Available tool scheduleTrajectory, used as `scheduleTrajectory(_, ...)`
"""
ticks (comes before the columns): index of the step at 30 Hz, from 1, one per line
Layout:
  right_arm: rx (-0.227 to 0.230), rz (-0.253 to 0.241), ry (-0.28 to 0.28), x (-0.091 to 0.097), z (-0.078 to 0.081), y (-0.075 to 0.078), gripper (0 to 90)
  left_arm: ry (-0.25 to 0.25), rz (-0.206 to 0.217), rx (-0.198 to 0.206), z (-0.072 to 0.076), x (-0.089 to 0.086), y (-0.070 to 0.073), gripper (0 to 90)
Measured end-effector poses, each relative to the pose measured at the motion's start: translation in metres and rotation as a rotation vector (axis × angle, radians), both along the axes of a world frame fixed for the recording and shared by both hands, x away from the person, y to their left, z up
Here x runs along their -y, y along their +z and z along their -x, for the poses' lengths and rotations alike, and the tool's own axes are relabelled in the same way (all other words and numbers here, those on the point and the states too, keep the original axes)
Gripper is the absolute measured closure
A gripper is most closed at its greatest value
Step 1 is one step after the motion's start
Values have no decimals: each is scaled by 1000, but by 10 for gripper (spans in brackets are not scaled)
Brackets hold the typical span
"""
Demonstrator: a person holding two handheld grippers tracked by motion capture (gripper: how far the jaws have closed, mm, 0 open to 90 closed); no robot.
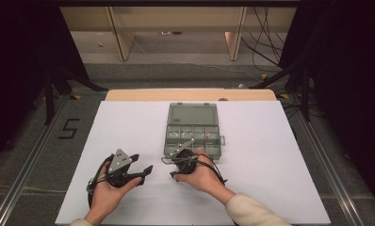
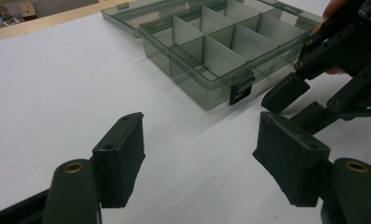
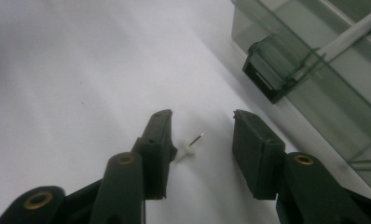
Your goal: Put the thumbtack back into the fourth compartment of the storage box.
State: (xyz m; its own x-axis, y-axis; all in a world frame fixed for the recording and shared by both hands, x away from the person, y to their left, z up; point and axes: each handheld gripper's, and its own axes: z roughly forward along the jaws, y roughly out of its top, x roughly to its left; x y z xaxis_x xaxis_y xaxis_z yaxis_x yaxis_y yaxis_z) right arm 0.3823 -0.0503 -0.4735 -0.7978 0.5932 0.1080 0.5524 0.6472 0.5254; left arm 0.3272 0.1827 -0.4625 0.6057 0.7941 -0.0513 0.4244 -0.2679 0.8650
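Right hand-held gripper [image 3: 200, 123] low over the white worktop [image 3: 81, 84], jaws partly apart, nothing gripped. Small white-headed push pin [image 3: 188, 147] lies between them, just beside the left jaw in the right gripper view. Smoky clear plastic compartment box [image 3: 314, 79], lid open, just beyond. Left hand-held gripper [image 2: 200, 156] wide, empty, nearby.

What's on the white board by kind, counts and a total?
Compartment box, open, smoky clear plastic: 1
Push pin, white head, lying between the right gripper's open jaws: 1
Grippers, left gripper open over bare board, plus the right: 2
Total: 4
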Motion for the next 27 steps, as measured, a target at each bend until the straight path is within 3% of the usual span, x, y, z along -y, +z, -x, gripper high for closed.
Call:
scheduleTrajectory(11,77,62,49,-4,5,-1,700,0,-2,-1,0,0,0,318)
scheduleTrajectory(19,82,76,66,-4,6,0,768,-5,-7,3,0,-1,0,319)
scheduleTrajectory(27,65,58,69,-2,5,-1,830,-1,-1,-3,0,0,0,319)
